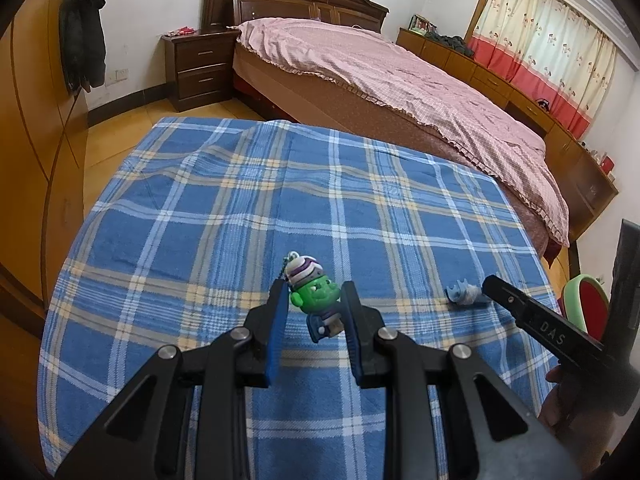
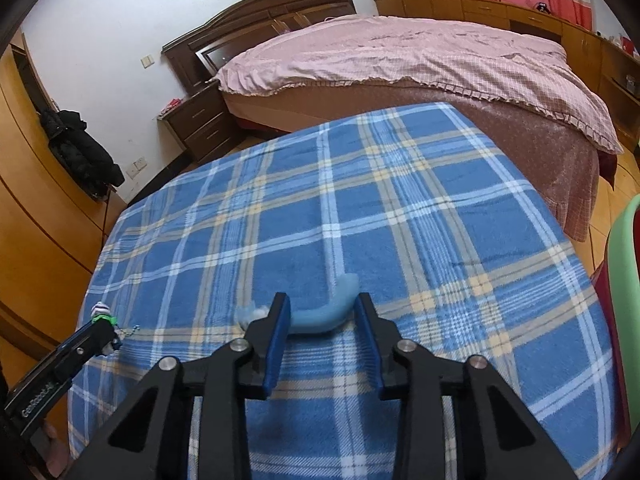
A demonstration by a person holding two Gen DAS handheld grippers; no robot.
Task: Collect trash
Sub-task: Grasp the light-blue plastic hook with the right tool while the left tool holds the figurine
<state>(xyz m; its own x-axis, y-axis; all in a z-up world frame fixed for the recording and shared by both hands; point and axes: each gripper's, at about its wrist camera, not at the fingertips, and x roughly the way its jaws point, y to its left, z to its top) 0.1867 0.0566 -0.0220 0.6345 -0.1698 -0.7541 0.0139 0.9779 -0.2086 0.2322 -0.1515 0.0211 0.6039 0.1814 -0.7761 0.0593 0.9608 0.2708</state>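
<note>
A small green toy figure with a striped cap and a bead chain lies on the blue plaid cloth. My left gripper is open with its fingers on either side of the figure. A curved blue felt piece with a whitish tuft at its left end lies on the cloth. My right gripper is open and straddles it. The blue piece also shows in the left wrist view, beside the right gripper's fingertip. The figure shows at the far left in the right wrist view.
A bed with a pink cover stands behind the table. A dark nightstand is at the back left. A wooden wardrobe runs along the left. A green and red chair stands at the table's right side.
</note>
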